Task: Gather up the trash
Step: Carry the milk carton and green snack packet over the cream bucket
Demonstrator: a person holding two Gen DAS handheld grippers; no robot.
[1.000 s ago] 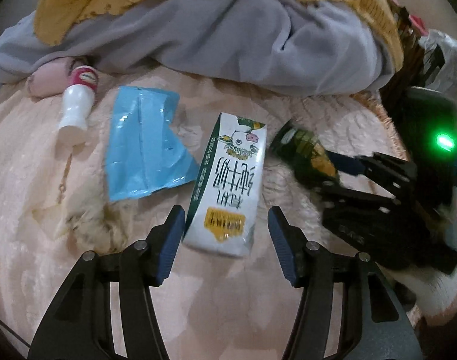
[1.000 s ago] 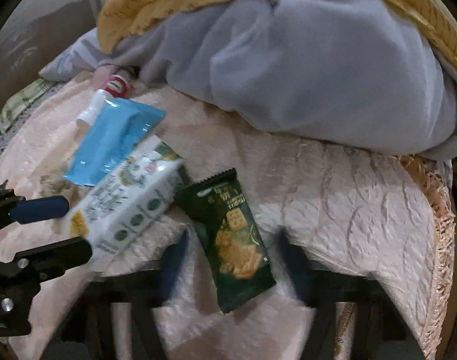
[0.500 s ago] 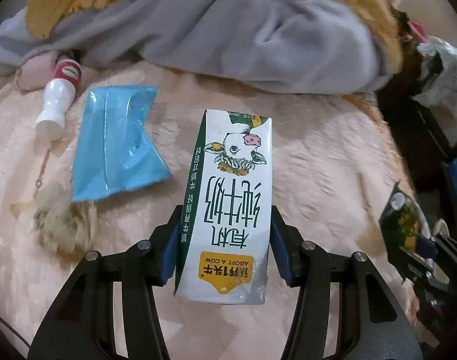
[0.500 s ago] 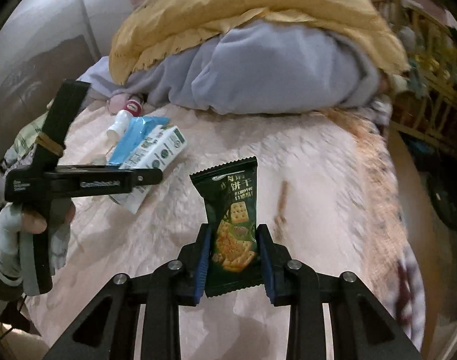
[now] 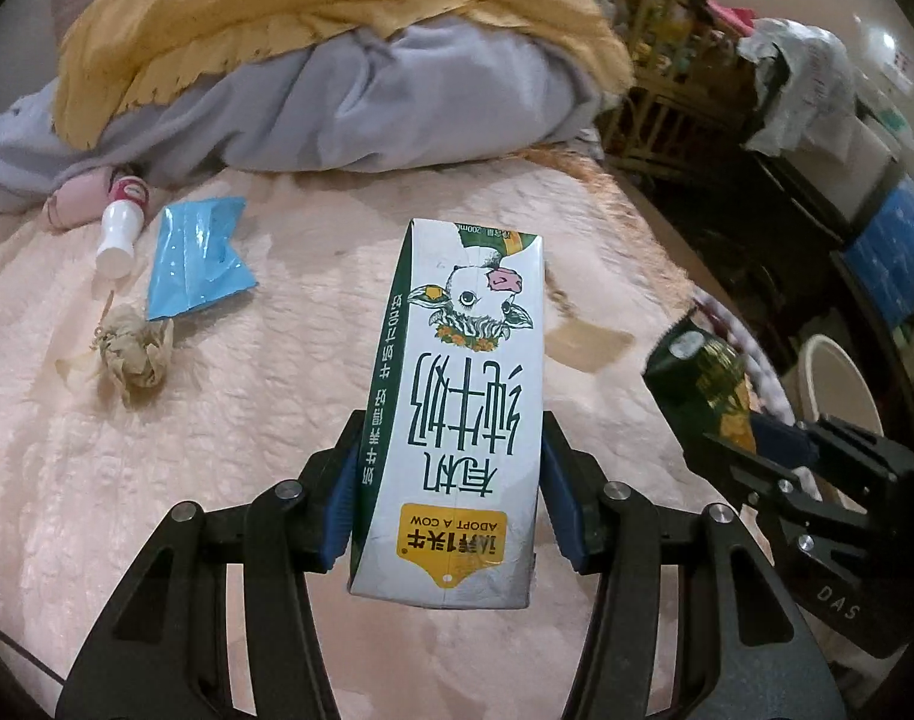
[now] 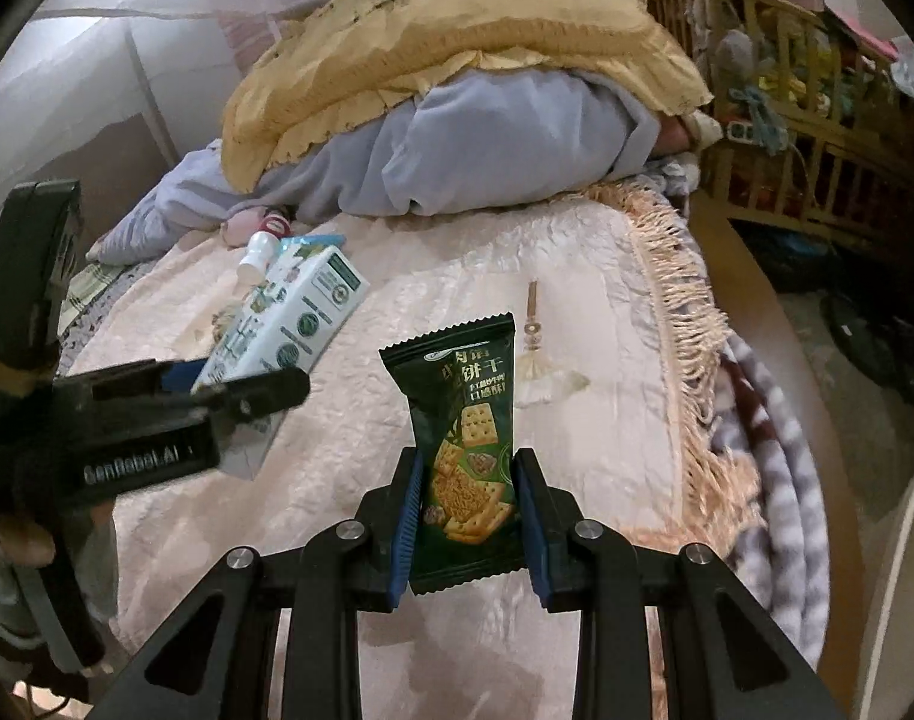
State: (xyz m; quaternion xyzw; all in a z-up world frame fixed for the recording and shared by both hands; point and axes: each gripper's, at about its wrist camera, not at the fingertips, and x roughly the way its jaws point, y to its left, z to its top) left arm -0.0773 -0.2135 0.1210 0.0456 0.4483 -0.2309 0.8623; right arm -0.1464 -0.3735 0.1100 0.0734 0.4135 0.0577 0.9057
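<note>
Left to right on the pink bedspread: small white bottle, blue wrapper, crumpled tissue wad. Left claw clamped on milk carton, held off the bed. Right claw clamped on green cracker packet, also off the bed, w/ a tassel lying beyond it.
</note>
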